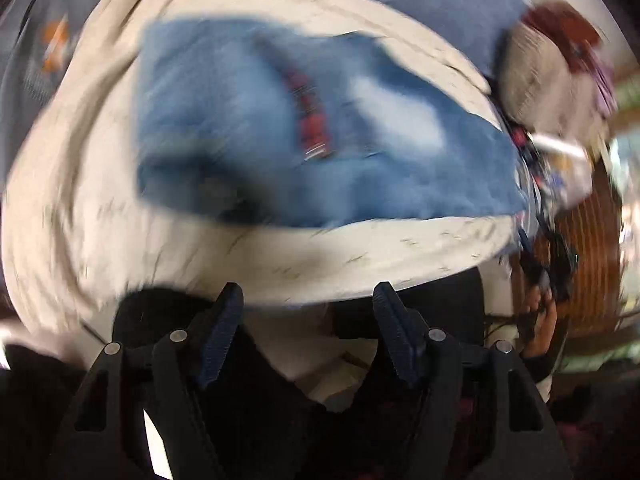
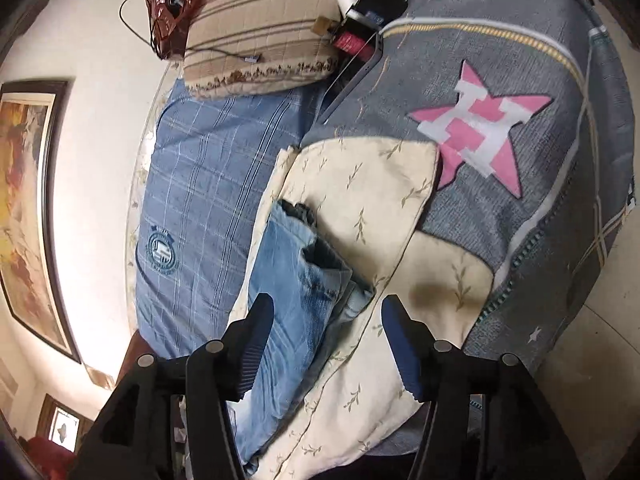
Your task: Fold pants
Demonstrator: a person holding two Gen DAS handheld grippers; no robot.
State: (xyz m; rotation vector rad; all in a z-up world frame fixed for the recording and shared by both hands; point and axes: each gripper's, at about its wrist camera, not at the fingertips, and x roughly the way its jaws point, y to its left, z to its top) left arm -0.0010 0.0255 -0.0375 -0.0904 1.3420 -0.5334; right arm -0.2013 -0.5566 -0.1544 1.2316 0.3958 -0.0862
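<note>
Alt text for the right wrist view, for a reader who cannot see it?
Folded blue jeans lie on a cream cloth spread over a grey blanket with a pink star. The open right tongs sit just above them, holding nothing.

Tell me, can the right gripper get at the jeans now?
Probably yes: the right gripper is open and empty, and the jeans lie straight ahead on the cream cloth, with nothing between.

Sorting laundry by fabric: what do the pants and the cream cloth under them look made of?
Pants: likely denim, faded matte blue with pale wear streaks and a stitched hem. Cream cloth: seemingly woven fabric with a slight sheen and small leaf sprigs.
</note>
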